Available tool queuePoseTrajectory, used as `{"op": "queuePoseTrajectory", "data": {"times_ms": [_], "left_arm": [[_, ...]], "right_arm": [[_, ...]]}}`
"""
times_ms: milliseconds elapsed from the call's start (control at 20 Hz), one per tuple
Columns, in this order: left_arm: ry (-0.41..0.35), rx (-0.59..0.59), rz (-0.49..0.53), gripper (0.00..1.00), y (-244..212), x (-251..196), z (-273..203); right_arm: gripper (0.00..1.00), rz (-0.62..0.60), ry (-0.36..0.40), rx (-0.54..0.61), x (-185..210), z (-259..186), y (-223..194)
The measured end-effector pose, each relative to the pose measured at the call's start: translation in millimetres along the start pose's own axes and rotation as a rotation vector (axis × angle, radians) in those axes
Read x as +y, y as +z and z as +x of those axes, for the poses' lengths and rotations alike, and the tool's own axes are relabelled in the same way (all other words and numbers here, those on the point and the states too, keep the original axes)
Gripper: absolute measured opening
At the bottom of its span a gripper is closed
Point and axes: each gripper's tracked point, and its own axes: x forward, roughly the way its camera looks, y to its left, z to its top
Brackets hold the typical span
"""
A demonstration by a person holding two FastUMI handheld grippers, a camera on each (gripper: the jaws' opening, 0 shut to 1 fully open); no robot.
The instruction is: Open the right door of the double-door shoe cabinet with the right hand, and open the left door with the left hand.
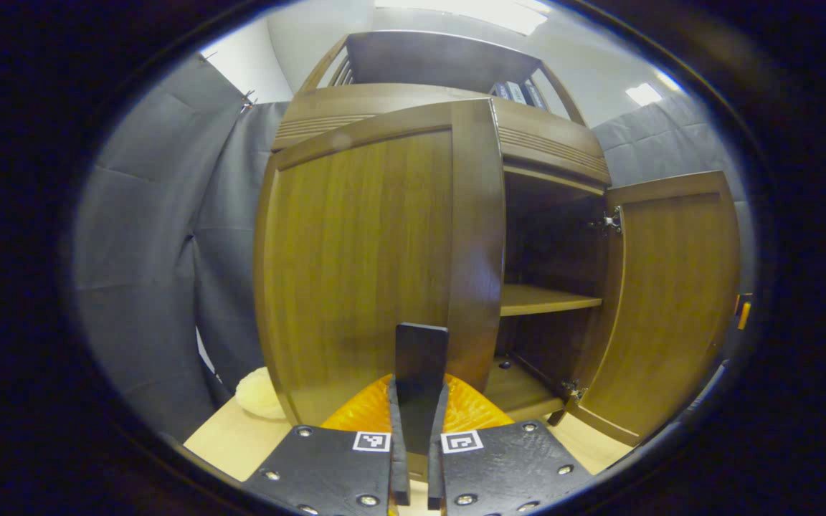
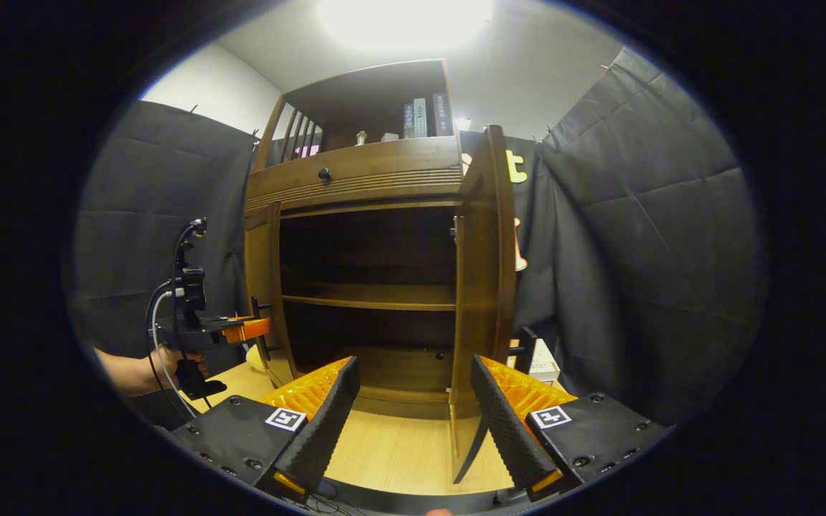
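The brown wooden shoe cabinet (image 1: 413, 100) fills the left gripper view. Its left door (image 1: 355, 272) stands slightly ajar. My left gripper (image 1: 419, 387) is shut on that door's dark flat handle (image 1: 421, 347), which rises between the fingers. The right door (image 1: 671, 301) is swung wide open. In the right gripper view the right door (image 2: 485, 287) is seen edge-on, just beyond my right gripper (image 2: 413, 365), which is open and holds nothing. Farther left, a hand holds the left gripper (image 2: 241, 330) at the left door (image 2: 262, 287).
Inside, a shelf (image 2: 370, 295) crosses the dark interior. The cabinet stands on a light wooden tabletop (image 2: 399, 451). A pale yellow thing (image 1: 259, 394) lies by its left side and a white box (image 2: 542, 362) behind the right door. Books (image 2: 424, 118) sit on top.
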Motion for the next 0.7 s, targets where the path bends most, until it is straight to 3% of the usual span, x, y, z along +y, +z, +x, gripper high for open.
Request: {"op": "queuePoseTrajectory", "data": {"times_ms": [400, 450, 600, 650, 700], "left_arm": [[0.028, 0.014, -0.019, 0.13, -5, 25, -39], [0.033, 0.015, -0.016, 0.07, -8, 32, -45], [0.051, 0.02, -0.016, 0.13, -6, 49, -57], [0.061, 0.021, -0.017, 0.11, -5, 58, -61], [0.075, 0.021, -0.019, 0.1, -5, 66, -65]], "right_arm": [[0.98, -0.002, 0.109, -0.005, 49, 31, 2], [0.98, -0.004, 0.119, -0.006, 54, 34, 1], [0.98, 0.0, 0.152, -0.003, 70, 44, 0], [0.93, 0.002, 0.164, -0.002, 76, 47, 0], [0.98, 0.003, 0.174, -0.003, 81, 51, 0]]}}
